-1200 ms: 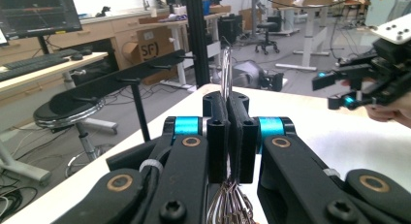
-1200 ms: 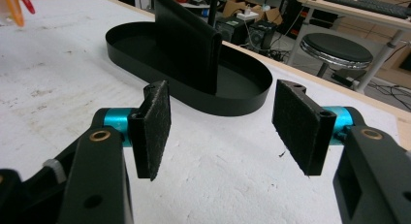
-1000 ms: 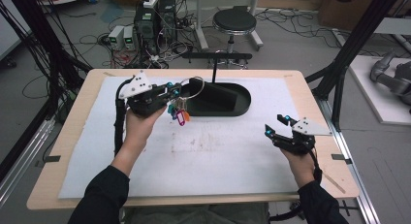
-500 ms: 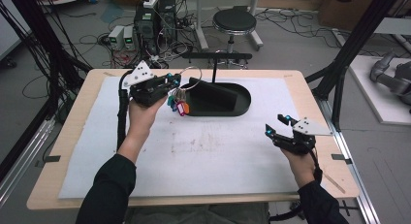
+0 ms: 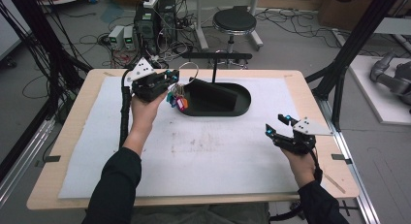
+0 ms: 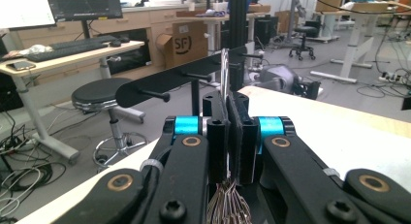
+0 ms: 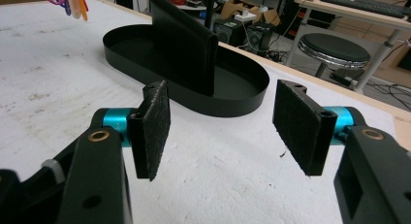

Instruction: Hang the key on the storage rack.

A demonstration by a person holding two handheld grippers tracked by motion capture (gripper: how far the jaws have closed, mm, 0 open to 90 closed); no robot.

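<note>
Left hand-held gripper [image 5: 170, 79] pinches thin metal key ring [image 5: 186, 71].

There were two grippers: the left gripper [image 5: 170, 77] and the right gripper [image 5: 276, 126], each held in one hand, so two hands and two dark sleeves came in from the bottom of the high view. One table [image 5: 72, 136] carried one white mat [image 5: 203, 156]. On the mat stood one black oval tray [image 5: 245, 105] with one upright black panel [image 7: 186, 47] rising inside it. One black crossbar [image 6: 160, 83] showed at least three pegs in the left gripper view. One wire ring [image 5: 188, 69] held one bunch of coloured tags [image 5: 177, 100], too small to count. One round stool [image 5: 234, 21] stood on the floor beyond the table.
</note>
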